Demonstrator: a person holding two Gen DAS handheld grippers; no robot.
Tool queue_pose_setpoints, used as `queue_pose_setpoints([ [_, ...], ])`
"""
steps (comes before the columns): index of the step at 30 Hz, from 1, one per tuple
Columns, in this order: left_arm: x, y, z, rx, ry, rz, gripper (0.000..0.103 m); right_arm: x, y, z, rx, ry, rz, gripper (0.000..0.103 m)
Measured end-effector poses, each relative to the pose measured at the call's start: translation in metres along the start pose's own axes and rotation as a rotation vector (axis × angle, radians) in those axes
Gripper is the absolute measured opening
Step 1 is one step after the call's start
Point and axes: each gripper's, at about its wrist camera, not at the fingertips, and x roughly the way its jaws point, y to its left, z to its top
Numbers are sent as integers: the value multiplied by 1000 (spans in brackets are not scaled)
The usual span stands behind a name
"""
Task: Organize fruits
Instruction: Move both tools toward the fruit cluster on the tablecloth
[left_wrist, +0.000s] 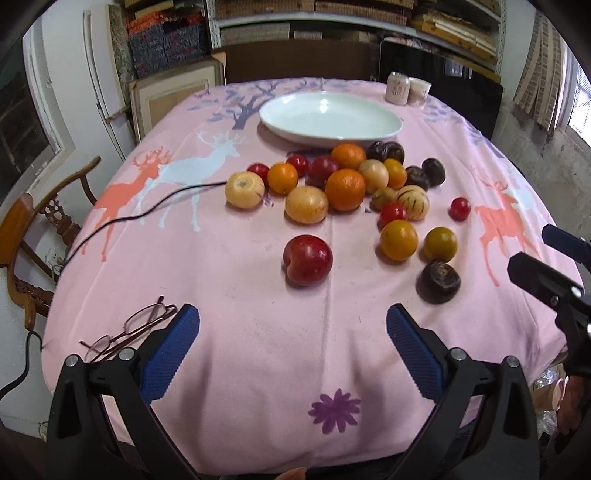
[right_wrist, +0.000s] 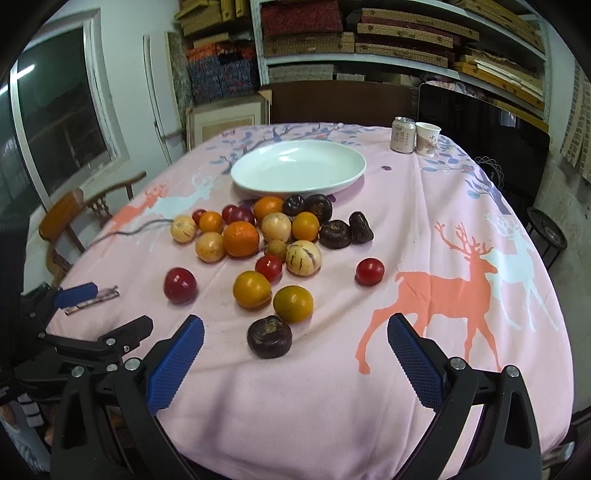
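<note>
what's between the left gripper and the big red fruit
Only bare pink tablecloth lies between the open left gripper and the big red fruit, seen in the left wrist view.

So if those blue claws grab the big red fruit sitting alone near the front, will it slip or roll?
The red fruit looks round and glossy, so a nudge would probably roll it across the tablecloth. Its smooth skin may slip, though the ribbed blue pads should help.

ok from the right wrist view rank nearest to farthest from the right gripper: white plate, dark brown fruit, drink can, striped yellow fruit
From the right gripper:
1. dark brown fruit, just ahead
2. striped yellow fruit, mid-table
3. white plate, behind the pile
4. drink can, far right edge
</note>
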Motion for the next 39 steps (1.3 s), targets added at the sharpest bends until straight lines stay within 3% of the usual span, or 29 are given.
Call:
queue_pose_setpoints([
  [6,21,6,6,-15,21,-11,99,10,-2,-3,5,10,11,100],
  [15,39,11,19,-18,38,31,99,33,-7,6,24,53,9,100],
  [39,25,6,12,-27,27,7,99,30,-18,5,78,56,31,100],
])
